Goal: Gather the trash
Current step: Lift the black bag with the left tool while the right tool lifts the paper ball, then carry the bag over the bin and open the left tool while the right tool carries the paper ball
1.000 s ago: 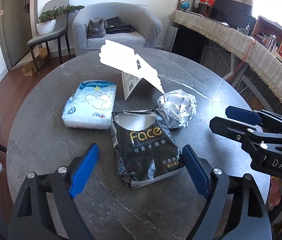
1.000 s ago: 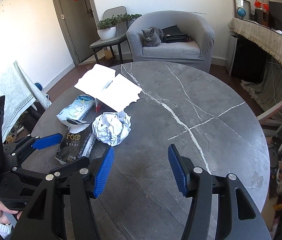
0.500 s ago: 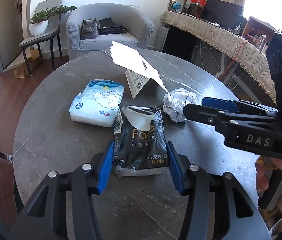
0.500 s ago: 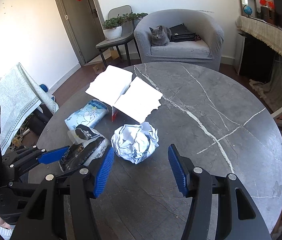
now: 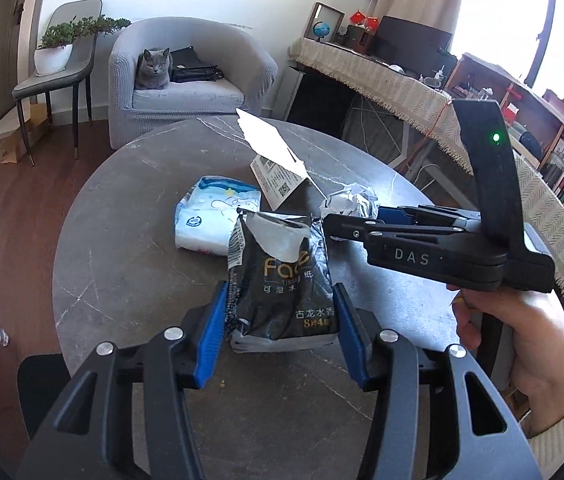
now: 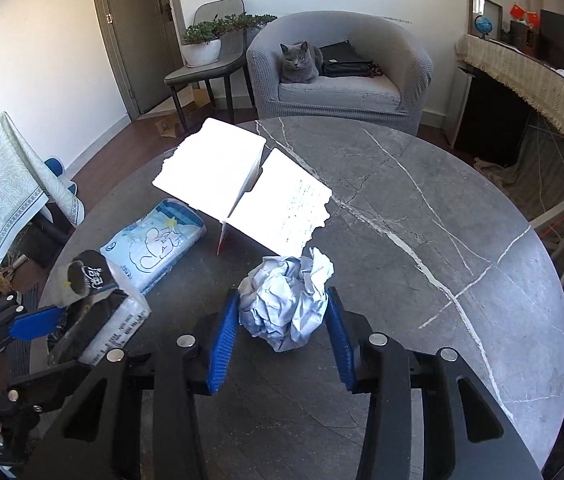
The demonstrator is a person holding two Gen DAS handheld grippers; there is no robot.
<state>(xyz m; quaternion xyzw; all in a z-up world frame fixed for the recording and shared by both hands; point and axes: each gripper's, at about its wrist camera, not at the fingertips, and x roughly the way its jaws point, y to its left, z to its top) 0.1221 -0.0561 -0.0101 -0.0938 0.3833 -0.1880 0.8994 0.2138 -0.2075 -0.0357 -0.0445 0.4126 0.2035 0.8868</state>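
White walls, brown wood floor (image 5: 10,184). Grey armchair (image 6: 338,76) holds a grey cat (image 6: 298,62); a potted plant (image 6: 202,42) stands on the chair beside it. Daylight from the right.

Round grey table (image 6: 422,240): the right half lies bare, giving open passage toward the far rim. The left half is crowded by the blue-white tissue pack (image 6: 154,246), the torn white box (image 6: 242,188) with raised flaps, the black tissue pack (image 5: 282,276) and the crumpled paper ball (image 6: 288,300). The left gripper (image 5: 280,334) and right gripper (image 6: 282,334) sit side by side at the near edge, with only a narrow gap between them.
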